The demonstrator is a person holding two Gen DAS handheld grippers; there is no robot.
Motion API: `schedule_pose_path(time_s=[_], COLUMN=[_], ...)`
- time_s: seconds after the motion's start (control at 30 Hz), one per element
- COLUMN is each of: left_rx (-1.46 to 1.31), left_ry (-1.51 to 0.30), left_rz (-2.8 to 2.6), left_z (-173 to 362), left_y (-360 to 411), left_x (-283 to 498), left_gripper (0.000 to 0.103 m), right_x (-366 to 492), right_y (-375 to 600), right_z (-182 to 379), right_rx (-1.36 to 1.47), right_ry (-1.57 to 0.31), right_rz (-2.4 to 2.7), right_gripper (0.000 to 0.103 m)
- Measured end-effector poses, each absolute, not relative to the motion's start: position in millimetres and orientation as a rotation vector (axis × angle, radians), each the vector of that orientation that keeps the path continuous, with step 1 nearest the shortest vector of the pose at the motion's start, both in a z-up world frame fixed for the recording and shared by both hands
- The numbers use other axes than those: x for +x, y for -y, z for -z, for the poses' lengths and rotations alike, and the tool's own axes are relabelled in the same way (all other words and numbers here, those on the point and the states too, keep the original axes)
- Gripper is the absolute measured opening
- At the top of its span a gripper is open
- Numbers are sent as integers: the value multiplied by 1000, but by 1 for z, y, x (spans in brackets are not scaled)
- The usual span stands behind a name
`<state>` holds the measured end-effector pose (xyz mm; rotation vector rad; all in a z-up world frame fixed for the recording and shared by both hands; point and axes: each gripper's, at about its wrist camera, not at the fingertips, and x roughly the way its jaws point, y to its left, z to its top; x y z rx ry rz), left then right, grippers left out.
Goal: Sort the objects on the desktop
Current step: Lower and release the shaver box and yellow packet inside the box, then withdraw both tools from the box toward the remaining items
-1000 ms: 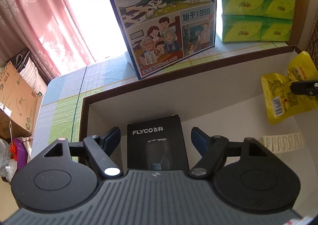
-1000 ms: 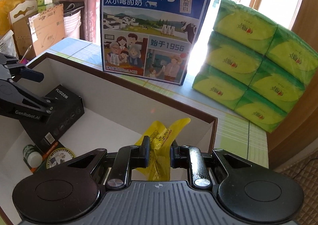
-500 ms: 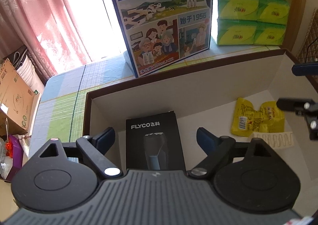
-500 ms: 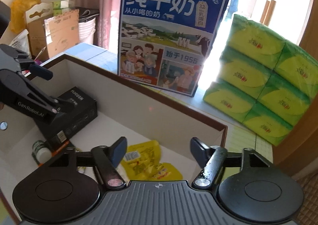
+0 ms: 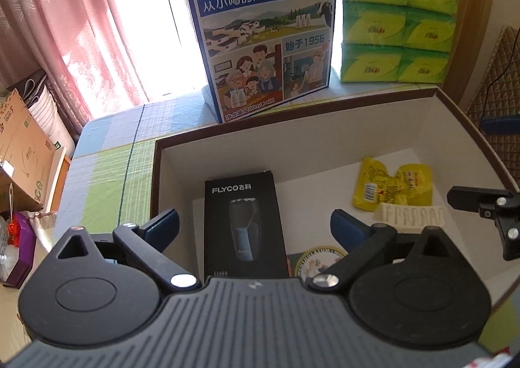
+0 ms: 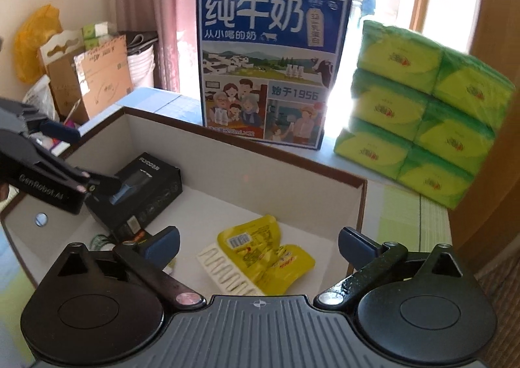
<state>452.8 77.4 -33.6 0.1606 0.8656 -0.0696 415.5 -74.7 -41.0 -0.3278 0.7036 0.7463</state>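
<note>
The yellow snack pouch (image 6: 265,252) lies flat on the floor of the brown-rimmed box (image 6: 247,153), toward its right end, partly overlapping the white ribbed insert (image 6: 224,270) beside it; the same pouch (image 5: 391,187) shows in the left wrist view near the right wall. It looks light, soft and crinkly, likely slippery film, so a pinch at a sealed edge or corner would probably hold better than a squeeze across its puffed middle. The black FLYCO shaver box (image 5: 242,225) sits toward the left end of the box, stiff and square-edged, likely heavier, and best taken across its narrow sides. The left gripper (image 5: 255,225) hovers over it with its jaws spread wide and nothing between them, one fingertip to either side of the shaver box. The right gripper (image 6: 258,238) is also spread wide and empty, poised above the pouch. A second ago the right claw was clamped on the pouch and carrying it in the air over the box; it has since let go, the pouch has dropped to the floor, and the claw has drawn up and back. The left gripper has lifted slightly, while the shaver box has not moved. A round printed item (image 5: 317,259) peeks out beside the shaver box.
</note>
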Motion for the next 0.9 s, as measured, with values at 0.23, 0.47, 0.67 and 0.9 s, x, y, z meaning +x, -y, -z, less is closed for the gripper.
schedule_pose_path(time_s=[0.23,0.47,0.67,0.9], left_rx=[147,126,107,77], left_ry=[-868,-864,-855,-838], left_rz=[71,63,43,36], left_z=[18,5,-2,-13], left_y=[-77,-76,-80,-80], left_x=[425,402,378,342], left_gripper=[98,98,99,99], right_x=[401,383,360,327], right_y=[89,104,114,129], right_z=[30,20,9,-4], right_rx=[-265,-205,-186,-164], right_ry=[-713,-723,-699,-667], right_rz=[-718,-712,-708,-708], right_gripper=[101,101,101,101])
